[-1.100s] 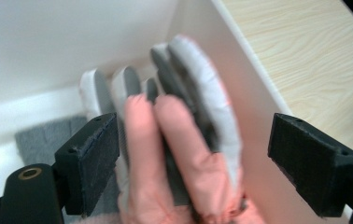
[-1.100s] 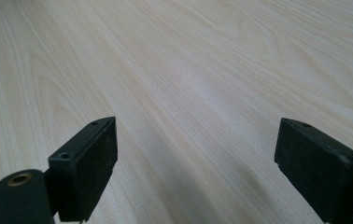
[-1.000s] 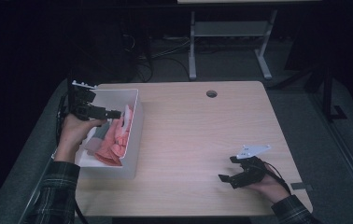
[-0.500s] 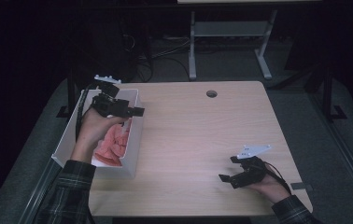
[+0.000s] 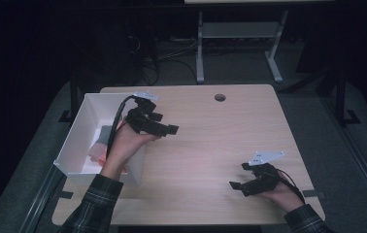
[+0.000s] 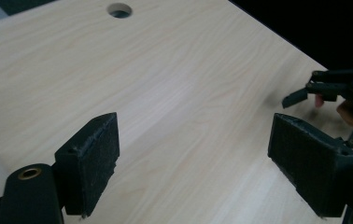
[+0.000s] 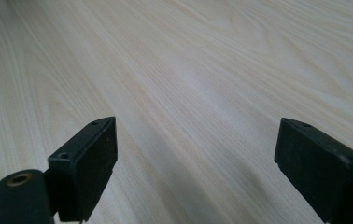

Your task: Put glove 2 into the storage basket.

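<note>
- Right gripper (image 5: pixel 244 183) sits low over the light wood table (image 5: pixel 210 145), toward the near right corner as seen from the round cable hole (image 5: pixel 220 97). The right hand (image 5: pixel 281 194) wraps it from behind; a plaid cuff shows at the near edge.
- Right gripper view: both black jaws stand wide apart, with bare wood grain between them. Nothing held.
- A grey three-cornered plate (image 5: pixel 266 157) rides on top of this gripper, and a black cable loops back over the hand.
- Left gripper (image 5: pixel 164 127) is held above the table, on the near left side of the cable hole, just past the right wall of the white bin (image 5: pixel 82 124). The left hand (image 5: pixel 125 143) and a plaid sleeve (image 5: pixel 96 201) cross over the bin's near right corner.
- Left gripper view: jaws spread wide and empty, pointing across open tabletop. The cable hole (image 6: pixel 119 9) lies ahead at the far edge, and the right gripper (image 6: pixel 305 95) shows off to the right.
- The white bin sits at the table's left edge, well left of the cable hole. Pink material (image 5: pixel 99 150) lies in the bottom, partly hidden by the forearm; I cannot tell what it is.
- Beyond the table, past the cable hole: dark floor, loose cables, and a pale metal frame (image 5: pixel 235 43).
</note>
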`<state>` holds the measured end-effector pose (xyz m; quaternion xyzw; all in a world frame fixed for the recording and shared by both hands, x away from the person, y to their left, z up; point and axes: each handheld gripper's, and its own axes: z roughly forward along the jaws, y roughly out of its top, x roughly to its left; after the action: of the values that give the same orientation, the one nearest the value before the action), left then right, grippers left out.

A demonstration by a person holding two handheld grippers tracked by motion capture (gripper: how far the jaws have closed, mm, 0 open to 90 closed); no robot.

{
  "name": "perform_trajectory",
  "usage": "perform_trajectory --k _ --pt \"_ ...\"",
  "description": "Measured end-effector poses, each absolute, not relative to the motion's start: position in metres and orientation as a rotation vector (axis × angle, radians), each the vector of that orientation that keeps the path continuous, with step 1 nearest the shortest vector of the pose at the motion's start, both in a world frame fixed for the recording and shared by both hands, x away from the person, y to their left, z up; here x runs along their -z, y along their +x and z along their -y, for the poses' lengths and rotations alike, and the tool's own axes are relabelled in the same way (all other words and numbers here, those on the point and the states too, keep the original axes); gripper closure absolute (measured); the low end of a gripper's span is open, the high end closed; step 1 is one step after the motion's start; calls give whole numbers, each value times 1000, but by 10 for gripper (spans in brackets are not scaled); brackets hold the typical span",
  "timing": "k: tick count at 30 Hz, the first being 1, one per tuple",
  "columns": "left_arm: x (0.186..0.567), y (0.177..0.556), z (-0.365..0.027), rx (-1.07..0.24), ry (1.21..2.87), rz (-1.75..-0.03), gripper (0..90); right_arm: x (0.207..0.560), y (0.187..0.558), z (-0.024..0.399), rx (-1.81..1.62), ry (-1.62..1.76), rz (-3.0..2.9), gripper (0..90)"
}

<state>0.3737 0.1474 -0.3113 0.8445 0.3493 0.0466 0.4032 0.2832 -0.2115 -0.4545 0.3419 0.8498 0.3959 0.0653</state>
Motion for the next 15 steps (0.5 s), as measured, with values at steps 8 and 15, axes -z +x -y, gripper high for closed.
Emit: perform_trajectory --k 8,15 --pt "335 356 -125 -126 2166 -828 163 455 282 214 -1190 1035 -2555 124" --pt "362 338 -116 -148 2209 -795 163 456 280 217 -1181 1045 -2546 123"
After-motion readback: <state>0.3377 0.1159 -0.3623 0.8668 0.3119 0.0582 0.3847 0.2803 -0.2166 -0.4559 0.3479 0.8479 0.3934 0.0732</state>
